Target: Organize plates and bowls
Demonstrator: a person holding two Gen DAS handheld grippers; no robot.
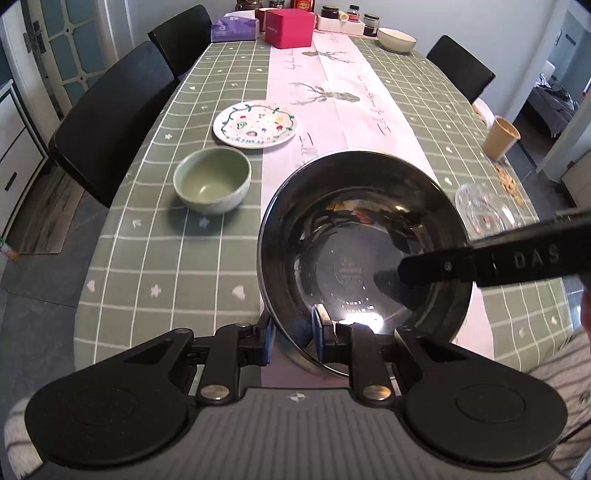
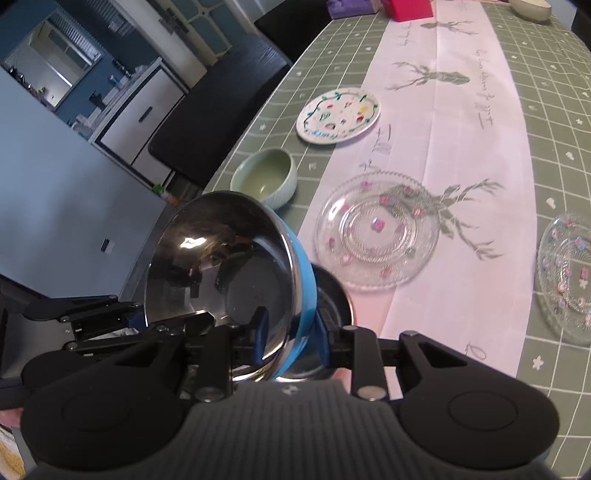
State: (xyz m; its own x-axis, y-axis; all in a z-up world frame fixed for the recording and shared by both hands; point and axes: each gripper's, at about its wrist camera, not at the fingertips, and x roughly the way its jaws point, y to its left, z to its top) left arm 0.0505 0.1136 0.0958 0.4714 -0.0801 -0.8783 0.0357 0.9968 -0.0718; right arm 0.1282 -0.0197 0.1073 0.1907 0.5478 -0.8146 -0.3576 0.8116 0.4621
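My left gripper (image 1: 293, 339) is shut on the near rim of a steel bowl (image 1: 364, 254), held tilted above the table; the right gripper's finger reaches into it from the right. In the right wrist view my right gripper (image 2: 291, 338) is shut on the rim of a blue-sided steel bowl (image 2: 221, 266), also tilted, with a second steel bowl (image 2: 332, 291) just behind it. A pale green bowl (image 1: 212, 181) (image 2: 267, 177) and a painted white plate (image 1: 255, 124) (image 2: 338, 115) sit on the table beyond. A clear glass plate (image 2: 376, 232) lies on the runner.
Another glass plate (image 2: 565, 288) (image 1: 484, 206) lies at the right. A cream bowl (image 1: 396, 40), a red box (image 1: 290, 27), a purple box (image 1: 234, 26) and jars stand at the far end. A tan cup (image 1: 500, 137) is at the right edge. Black chairs (image 1: 110, 118) line the left side.
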